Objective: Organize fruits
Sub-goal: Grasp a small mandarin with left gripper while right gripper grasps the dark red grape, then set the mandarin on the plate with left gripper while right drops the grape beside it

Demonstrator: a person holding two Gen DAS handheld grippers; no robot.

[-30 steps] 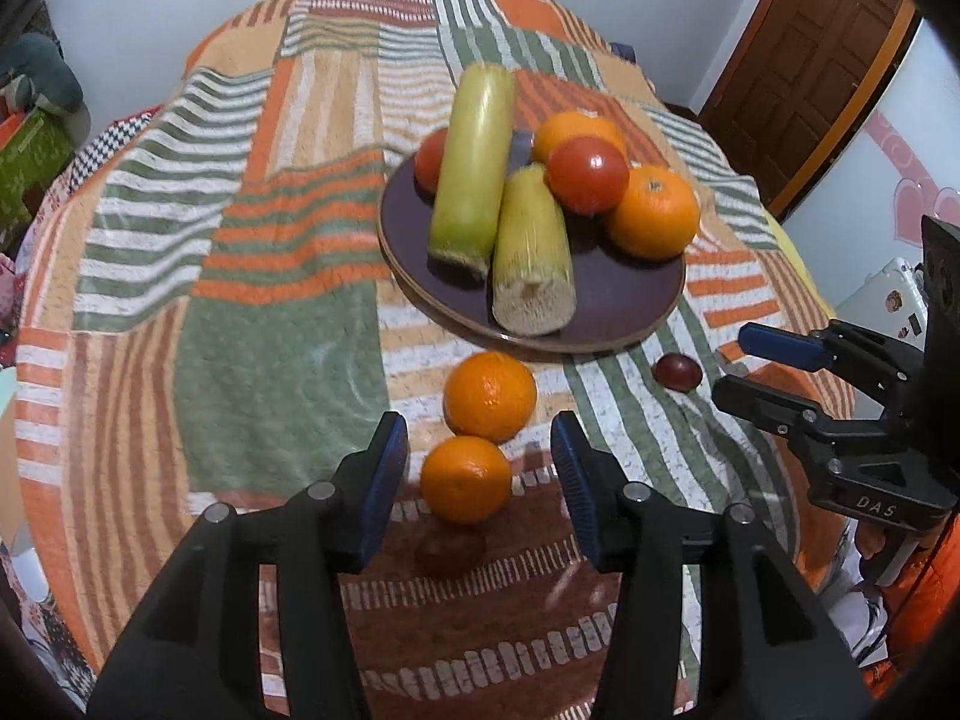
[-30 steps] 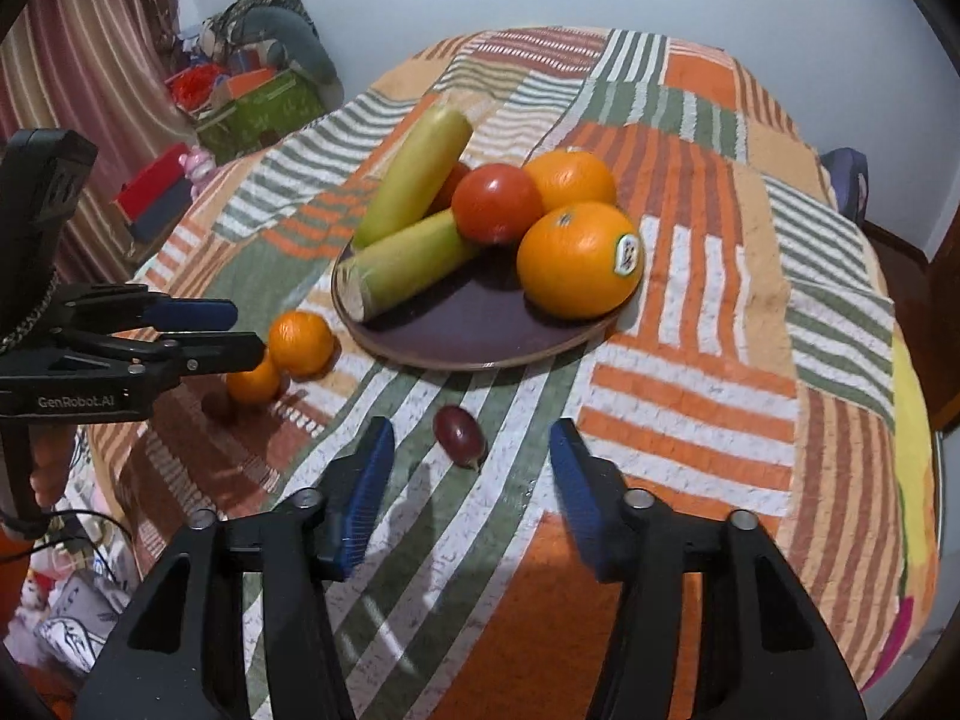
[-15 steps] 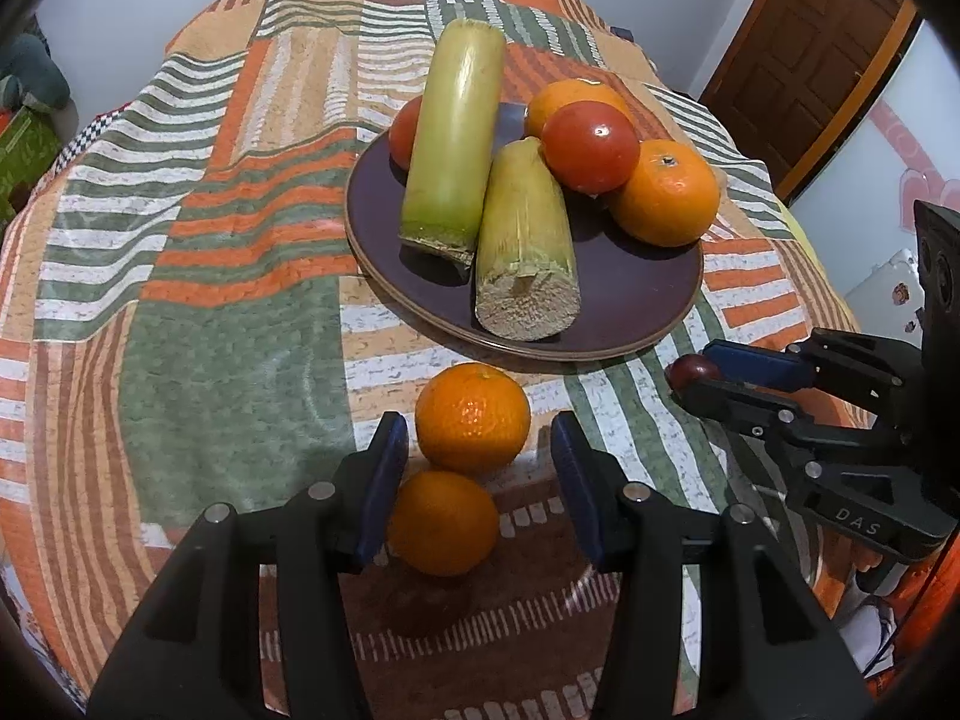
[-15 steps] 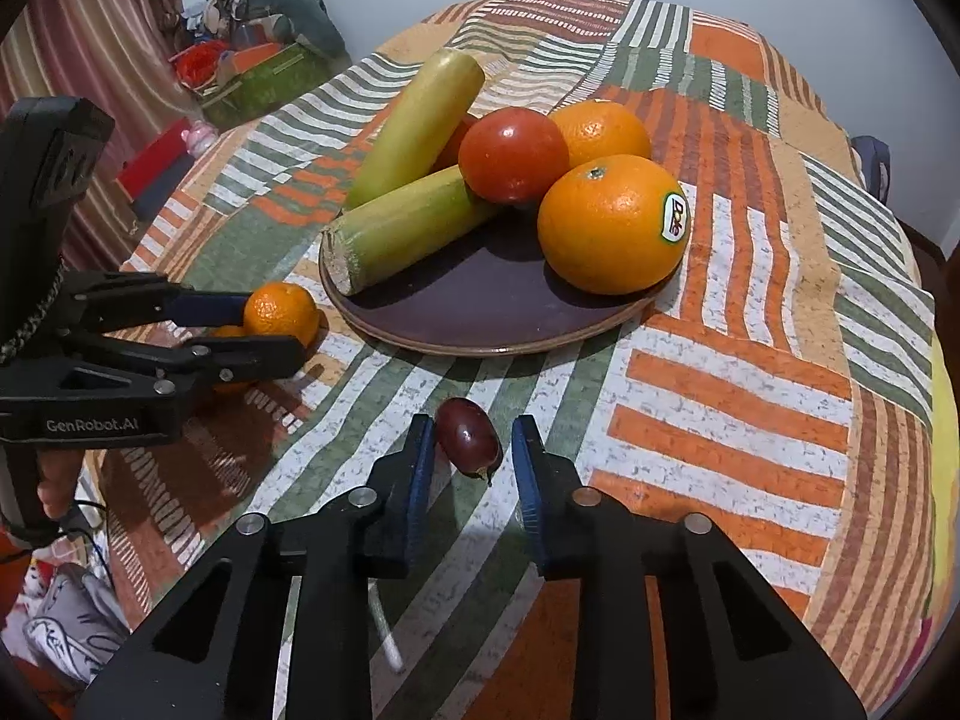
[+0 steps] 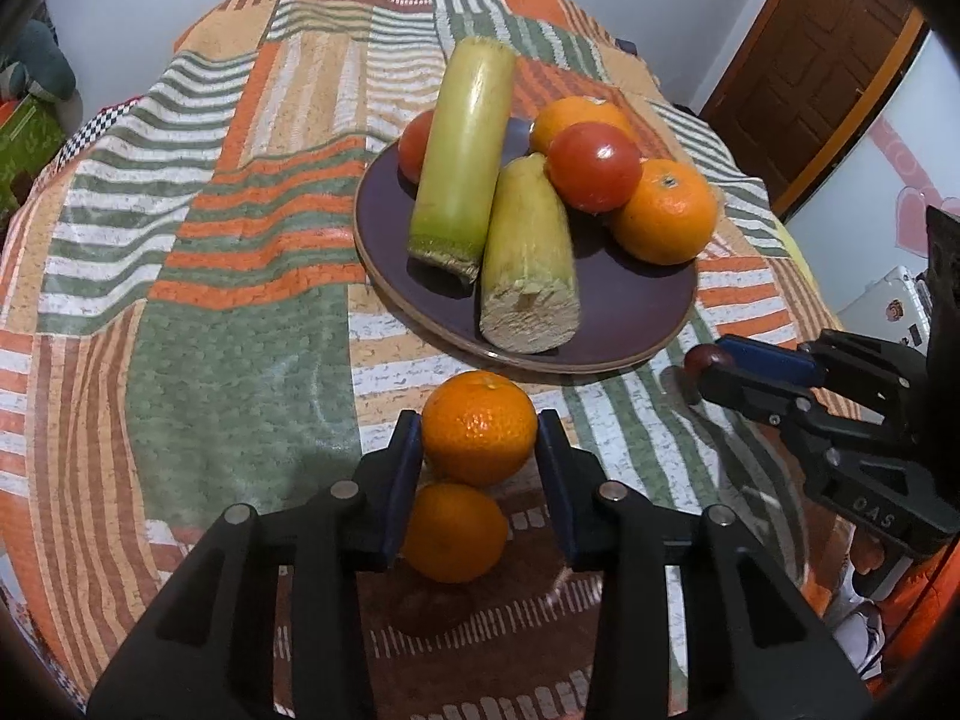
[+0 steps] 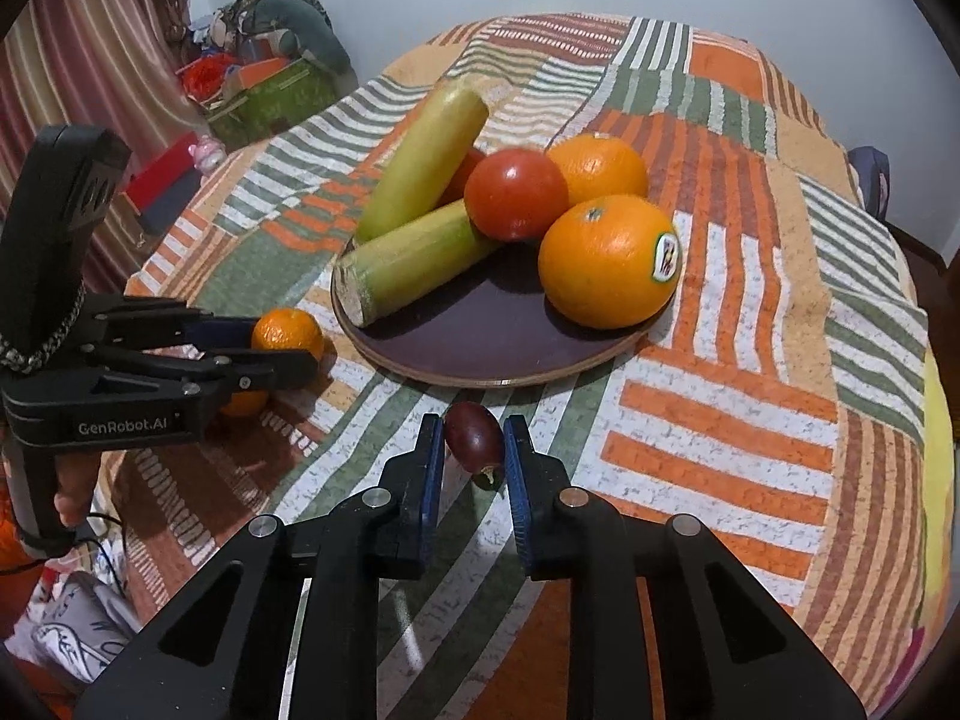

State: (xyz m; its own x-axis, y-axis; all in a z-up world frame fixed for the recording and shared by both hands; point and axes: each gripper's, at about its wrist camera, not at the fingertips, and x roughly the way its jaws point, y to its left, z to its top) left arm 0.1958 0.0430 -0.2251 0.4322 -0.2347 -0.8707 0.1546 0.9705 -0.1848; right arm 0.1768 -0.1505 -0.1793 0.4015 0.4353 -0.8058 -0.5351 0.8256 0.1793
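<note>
A dark plate (image 5: 630,312) holds two sugarcane pieces (image 5: 465,150), tomatoes (image 5: 594,165) and oranges (image 5: 663,219). My left gripper (image 5: 478,438) is shut on a small mandarin (image 5: 478,426) held just above the cloth; a second mandarin (image 5: 453,531) lies below it. My right gripper (image 6: 474,441) is shut on a small dark red fruit (image 6: 473,435) in front of the plate (image 6: 480,336). The left gripper also shows in the right wrist view (image 6: 282,348) with its mandarin (image 6: 287,331); the right gripper shows in the left wrist view (image 5: 714,369).
A striped patchwork cloth (image 5: 228,240) covers the round table. A wooden door (image 5: 822,60) stands at the right rear. Boxes and clutter (image 6: 258,84) lie on the floor past the table's left side.
My left gripper moved forward and closed on the nearer-to-plate mandarin. My right gripper closed fully on the dark red fruit and lifted slightly.
</note>
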